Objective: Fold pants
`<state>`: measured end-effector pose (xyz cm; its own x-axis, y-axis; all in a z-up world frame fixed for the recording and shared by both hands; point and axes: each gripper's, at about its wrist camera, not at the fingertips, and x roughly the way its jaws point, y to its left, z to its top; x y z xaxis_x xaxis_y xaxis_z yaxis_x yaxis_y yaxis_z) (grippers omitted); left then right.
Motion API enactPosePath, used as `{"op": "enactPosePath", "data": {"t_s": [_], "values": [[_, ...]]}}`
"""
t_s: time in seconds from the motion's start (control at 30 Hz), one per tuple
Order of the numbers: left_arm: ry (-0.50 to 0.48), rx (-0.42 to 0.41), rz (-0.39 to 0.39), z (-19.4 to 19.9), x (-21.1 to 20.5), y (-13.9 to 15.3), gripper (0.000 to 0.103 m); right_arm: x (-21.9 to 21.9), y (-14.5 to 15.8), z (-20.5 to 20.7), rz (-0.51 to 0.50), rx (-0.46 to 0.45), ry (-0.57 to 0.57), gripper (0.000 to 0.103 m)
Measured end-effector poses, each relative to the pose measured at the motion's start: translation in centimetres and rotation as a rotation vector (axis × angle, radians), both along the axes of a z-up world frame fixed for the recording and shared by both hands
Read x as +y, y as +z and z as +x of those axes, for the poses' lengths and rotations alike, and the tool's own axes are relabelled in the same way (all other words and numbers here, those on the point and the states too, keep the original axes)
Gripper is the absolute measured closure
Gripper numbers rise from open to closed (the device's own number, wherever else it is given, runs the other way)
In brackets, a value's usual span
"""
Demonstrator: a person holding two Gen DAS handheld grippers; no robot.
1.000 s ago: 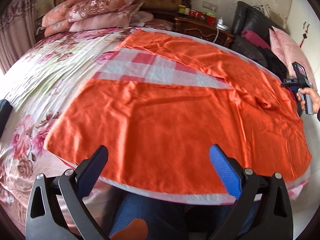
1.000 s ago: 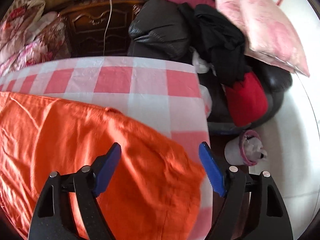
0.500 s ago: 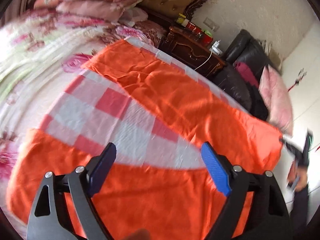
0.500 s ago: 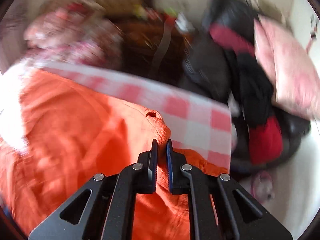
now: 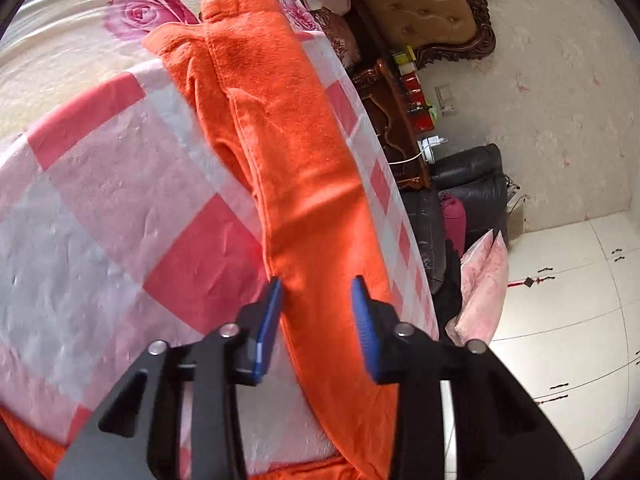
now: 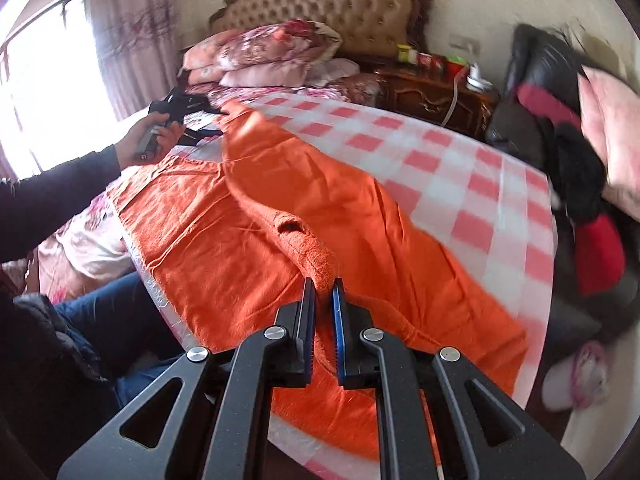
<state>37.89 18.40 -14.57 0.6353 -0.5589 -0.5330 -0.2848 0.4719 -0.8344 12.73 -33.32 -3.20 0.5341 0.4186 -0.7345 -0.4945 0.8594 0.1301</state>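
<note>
Right wrist view: the orange pants lie spread on the checked blanket on the bed, waist end toward its near edge. The right gripper is clamped on a raised ridge of waistband fabric, jaws nearly together. In the left wrist view, the left gripper straddles the far trouser leg, blades apart with cloth between them, not yet pinching; that leg runs along the blanket's right edge toward the headboard. Step in hand, by judgement: securing both ends for the first lengthwise fold. Next move calls for closing the left jaws, then carrying the far leg over the near one.
</note>
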Motion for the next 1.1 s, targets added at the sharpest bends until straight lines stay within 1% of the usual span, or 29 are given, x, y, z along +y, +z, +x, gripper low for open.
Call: {"op": "enactPosePath", "data": {"t_s": [0.13, 0.2, 0.27, 0.33, 0.43, 0.57, 0.63, 0.67, 0.7, 0.77, 0.8, 0.87, 0.9, 0.93, 0.97, 1.0, 1.03, 1.07, 1.1], "values": [[0.004, 0.003, 0.017, 0.9, 0.4, 0.1, 0.069, -0.5, 0.7, -0.8, 0.048, -0.013, -0.046, 0.094], [0.024, 0.016, 0.031, 1.2, 1.1, 0.2, 0.069, -0.9, 1.3, -0.1, 0.062, -0.029, -0.074, 0.094], [0.049, 0.008, 0.039, 1.1, 1.9, 0.7, 0.069, -1.6, 2.4, 0.3, 0.083, -0.05, -0.1, 0.094], [0.083, 0.042, 0.044, 0.9, 2.8, 0.7, 0.069, -2.5, 3.7, 1.0, 0.125, -0.069, -0.127, 0.094], [0.094, 0.101, 0.035, 1.3, 3.4, 0.1, 0.07, -3.3, 5.3, 2.1, 0.173, -0.094, -0.148, 0.094], [0.08, 0.125, 0.028, 1.6, 2.9, 0.1, 0.07, -4.1, 7.0, 3.4, 0.209, -0.117, -0.157, 0.094], [0.082, 0.144, 0.036, 2.2, 2.8, 0.0, 0.075, -4.1, 7.6, 3.9, 0.203, -0.127, -0.153, 0.094], [0.09, 0.156, 0.038, 2.2, 2.9, -0.2, 0.085, -4.1, 7.7, 4.1, 0.196, -0.129, -0.152, 0.094], [0.093, 0.17, 0.042, 2.7, 3.1, -0.3, 0.098, -4.2, 7.8, 4.3, 0.192, -0.127, -0.153, 0.094], [0.084, 0.186, 0.071, 3.9, 3.3, 0.3, 0.099, -4.1, 7.7, 4.7, 0.171, -0.12, -0.158, 0.094], [0.077, 0.183, 0.093, 4.4, 3.4, 1.2, 0.1, -3.9, 7.5, 5.2, 0.14, -0.115, -0.158, 0.094], [0.077, 0.146, 0.121, 4.5, 3.7, 4.3, 0.1, -3.7, 7.5, 7.2, 0.05, -0.125, -0.156, 0.094], [0.074, 0.115, 0.131, 3.8, 3.6, 6.2, 0.1, -3.9, 7.6, 8.0, 0.028, -0.13, -0.165, 0.094], [0.066, 0.073, 0.154, 2.4, 3.5, 8.4, 0.1, -4.2, 7.7, 8.6, 0.013, -0.136, -0.175, 0.094], [0.064, 0.039, 0.169, 0.2, 3.4, 10.1, 0.1, -4.5, 8.0, 9.0, -0.013, -0.149, -0.193, 0.094], [0.062, 0.018, 0.174, -2.4, 3.3, 11.1, 0.1, -4.7, 8.1, 8.8, -0.02, -0.154, -0.201, 0.094], [0.059, 0.004, 0.178, -5.6, 3.4, 11.6, 0.1, -4.7, 8.2, 8.1, -0.01, -0.154, -0.2, 0.094], [0.059, -0.01, 0.176, -9.2, 3.6, 11.4, 0.1, -4.6, 7.9, 6.7, -0.008, -0.15, -0.194, 0.094], [0.059, -0.01, 0.181, -12.7, 3.8, 10.6, 0.1, -4.5, 7.4, 5.6, -0.017, -0.142, -0.195, 0.094]]}}
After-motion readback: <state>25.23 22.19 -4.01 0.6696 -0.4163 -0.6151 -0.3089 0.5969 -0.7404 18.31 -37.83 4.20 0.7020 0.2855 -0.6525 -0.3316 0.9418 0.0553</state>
